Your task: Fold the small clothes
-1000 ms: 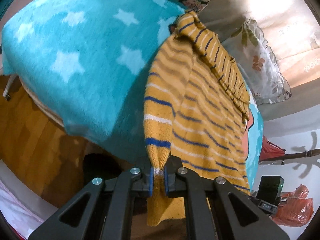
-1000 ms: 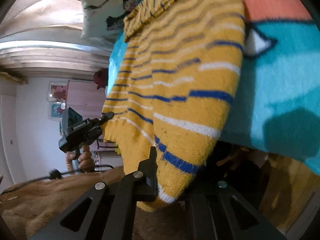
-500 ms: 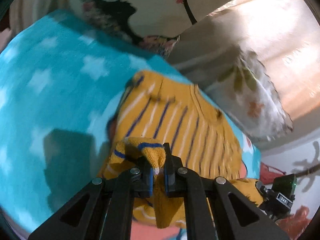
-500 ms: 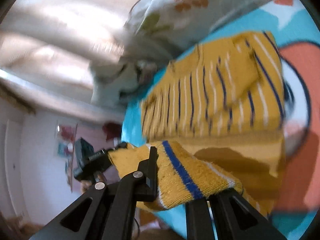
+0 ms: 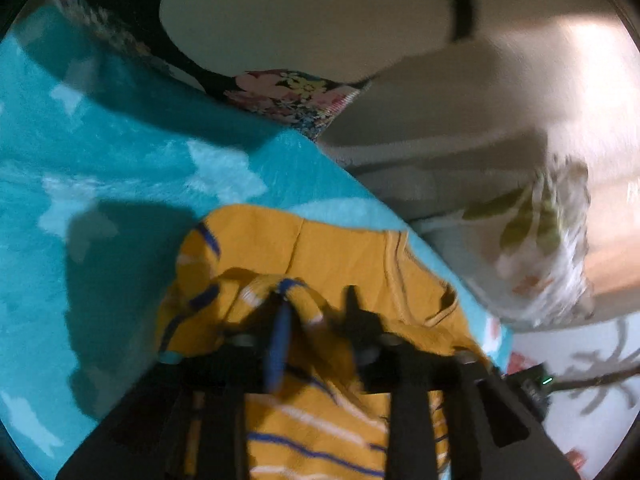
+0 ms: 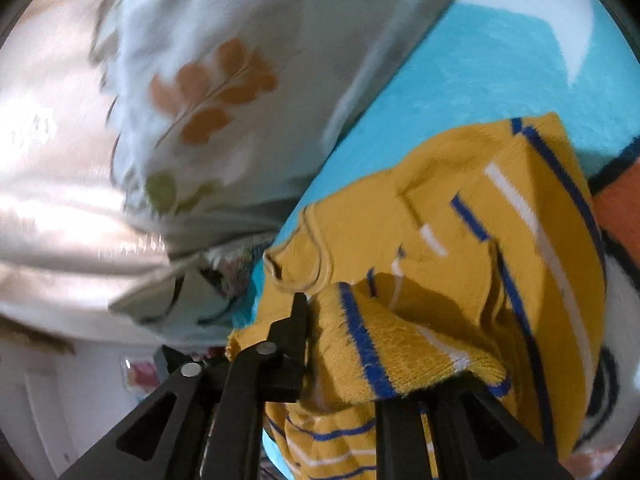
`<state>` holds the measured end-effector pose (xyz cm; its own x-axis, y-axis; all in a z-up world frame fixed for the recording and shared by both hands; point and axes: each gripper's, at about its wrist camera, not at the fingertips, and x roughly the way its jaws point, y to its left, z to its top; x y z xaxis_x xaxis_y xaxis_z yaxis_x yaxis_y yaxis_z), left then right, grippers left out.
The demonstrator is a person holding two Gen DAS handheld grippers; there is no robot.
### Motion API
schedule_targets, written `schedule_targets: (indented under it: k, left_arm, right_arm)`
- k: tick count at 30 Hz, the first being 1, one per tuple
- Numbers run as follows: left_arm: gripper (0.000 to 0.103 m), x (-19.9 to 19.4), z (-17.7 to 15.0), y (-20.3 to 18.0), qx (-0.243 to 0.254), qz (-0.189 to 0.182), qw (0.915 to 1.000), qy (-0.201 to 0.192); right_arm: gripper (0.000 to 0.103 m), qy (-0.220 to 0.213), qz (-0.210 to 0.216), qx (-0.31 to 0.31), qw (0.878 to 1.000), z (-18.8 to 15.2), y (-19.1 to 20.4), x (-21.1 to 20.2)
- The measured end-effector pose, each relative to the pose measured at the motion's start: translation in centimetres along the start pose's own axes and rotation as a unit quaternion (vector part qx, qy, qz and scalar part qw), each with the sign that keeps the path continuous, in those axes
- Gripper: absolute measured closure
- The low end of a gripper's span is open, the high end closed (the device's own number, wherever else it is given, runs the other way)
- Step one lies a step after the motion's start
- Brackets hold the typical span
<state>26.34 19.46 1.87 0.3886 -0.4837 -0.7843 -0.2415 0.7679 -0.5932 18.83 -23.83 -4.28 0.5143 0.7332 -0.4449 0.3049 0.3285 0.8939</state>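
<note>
A yellow sweater [image 5: 340,248] with blue and white stripes lies on a turquoise star blanket [image 5: 120,160], its lower half doubled over towards the collar. My left gripper [image 5: 316,304] is over the fold and its jaws are opening. The striped hem hangs loose between them, against the blue pad. In the right wrist view the sweater [image 6: 460,184] lies the same way. My right gripper [image 6: 342,308] is also opening, and the thick hem drapes over its right finger and hides it. The left finger [image 6: 298,312] stands free of the cloth.
A pale pillow with leaf prints [image 5: 540,240] [image 6: 220,80] lies just beyond the collar. A dark floral cloth [image 5: 292,96] sits at the back of the blanket [image 6: 480,60]. A white wall is at the lower right of the left wrist view.
Both grippers carried the sweater's hem from the bed's near edge up over the body towards the collar. Their jaws, shut on the hem before, now stand apart.
</note>
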Motion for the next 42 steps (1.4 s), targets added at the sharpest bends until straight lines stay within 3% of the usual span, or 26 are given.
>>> schedule_targets:
  k: [2,4,14,21,23,26,30,34,39,40,41,42]
  left_arm:
    - [0.051,-0.1,0.5,0.2,-0.023,-0.029,0.9993,-0.003]
    - [0.045,0.0,0.8,0.1,-0.028,-0.032,0.9991,-0.006]
    - [0.043,-1.3,-0.6,-0.8,0.01,0.0,0.9999,-0.007]
    - [0.042,-3.9,-3.8,-0.8,0.071,0.073,0.9943,-0.029]
    - [0.042,-5.0,-4.9,-0.4,0.084,0.091,0.9917,-0.037]
    - [0.037,-6.7,-6.5,1.0,0.092,0.114,0.988,-0.048]
    - [0.037,-8.2,-8.5,3.9,0.09,0.142,0.9841,-0.056]
    - [0.036,-8.1,-10.0,6.4,0.094,0.165,0.9811,-0.036]
    - [0.035,-6.8,-11.3,5.7,0.131,0.174,0.9757,-0.027]
    - [0.038,-6.2,-11.3,5.8,0.125,0.179,0.9757,-0.02]
    - [0.064,-5.9,-11.2,6.0,0.115,0.174,0.978,-0.013]
    - [0.097,-5.6,-11.2,6.2,0.099,0.157,0.9826,0.001]
  right_arm:
    - [0.062,-0.017,0.019,0.024,0.999,0.7,-0.5,-0.3]
    - [0.048,-0.037,0.045,0.054,0.997,1.4,-0.8,-0.4]
    - [0.041,-0.047,0.034,0.067,0.996,4.3,-0.6,-0.8]
    - [0.028,-0.103,0.048,0.074,0.991,5.5,-0.8,-5.3]
    - [0.028,-0.101,0.024,0.046,0.993,5.0,-0.2,-6.9]
    - [0.028,-0.08,-0.063,-0.032,0.994,2.8,1.1,-8.9]
    - [0.027,-0.043,-0.156,-0.101,0.982,-1.9,0.3,-11.1]
    - [0.026,-0.021,-0.172,-0.102,0.98,-5.7,-2.6,-12.6]
    - [0.026,0.004,-0.181,-0.116,0.977,-8.4,-3.8,-11.1]
    - [0.025,-0.004,-0.181,-0.128,0.975,-8.7,-3.8,-11.0]
    - [0.025,-0.002,-0.18,-0.135,0.974,-8.8,-3.5,-10.9]
    - [0.032,0.01,-0.176,-0.142,0.974,-8.7,-3.2,-10.2]
